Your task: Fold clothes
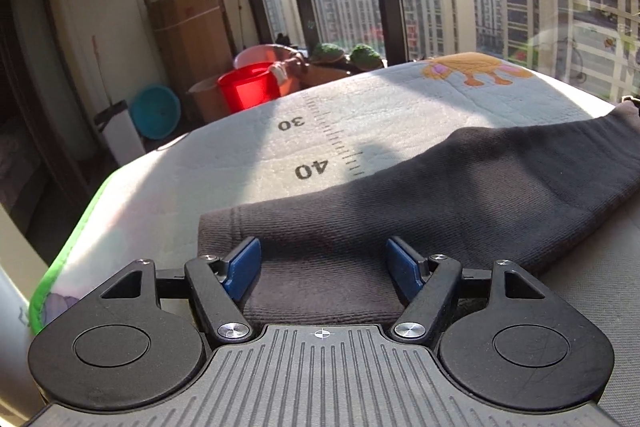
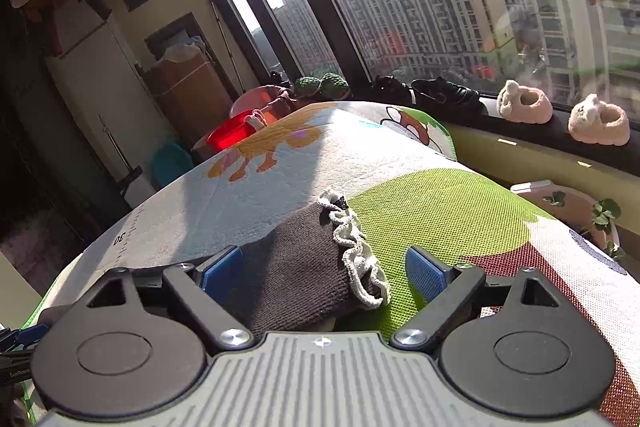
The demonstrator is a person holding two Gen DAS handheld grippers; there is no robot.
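Dark grey knit garment [image 1: 460, 195], folded, flat on mat [image 1: 224, 163]

The right gripper [image 2: 322, 269] stands with fingers [image 2: 222, 269] spread apart, not pressing the dark knit garment [image 2: 296, 275] between them.

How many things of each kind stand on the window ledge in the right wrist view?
Pink plush slippers: 2
Black shoes: 2
Green knitted items: 2
Total: 6
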